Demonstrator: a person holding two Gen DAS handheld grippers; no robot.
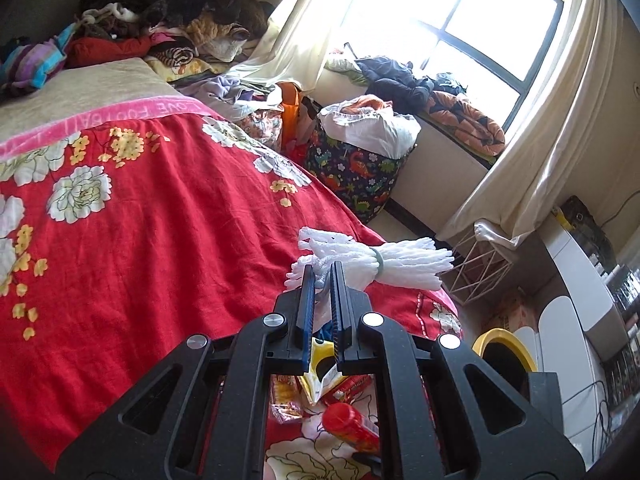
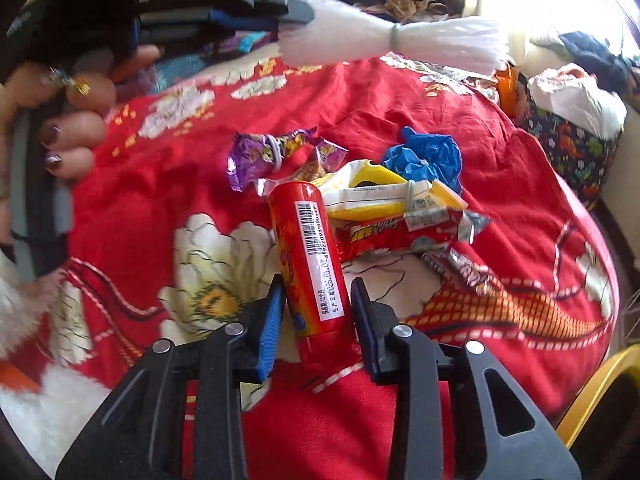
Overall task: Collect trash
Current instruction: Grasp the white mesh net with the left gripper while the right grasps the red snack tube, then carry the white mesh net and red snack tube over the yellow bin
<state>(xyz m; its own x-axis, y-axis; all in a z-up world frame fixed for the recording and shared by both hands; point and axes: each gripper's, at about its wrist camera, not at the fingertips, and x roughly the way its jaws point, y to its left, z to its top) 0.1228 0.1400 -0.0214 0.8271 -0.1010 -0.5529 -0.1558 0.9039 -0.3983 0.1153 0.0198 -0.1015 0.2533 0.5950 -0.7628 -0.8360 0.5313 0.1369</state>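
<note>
One red tube (image 2: 310, 268) with a barcode label lies on the bed (image 2: 500, 184). One white foam-net bundle (image 2: 392, 40), banded in the middle, is up in the air. One purple wrapper (image 2: 272, 152), one crumpled blue bag (image 2: 426, 158), one yellow-and-white packet (image 2: 384, 194), one red snack wrapper (image 2: 404, 230). Two grippers: the left (image 1: 322, 280) and the right (image 2: 318, 312). One yellow-rimmed bin (image 1: 506, 354) beside the bed.

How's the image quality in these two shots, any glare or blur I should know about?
Left wrist view: the window is blown out white, washing out the curtain beside it; the fisheye bends the bed edge. Right wrist view: the hand at the left edge and the white foam bundle are soft, glare whitens the top right corner, while the red tube label is sharp.
</note>
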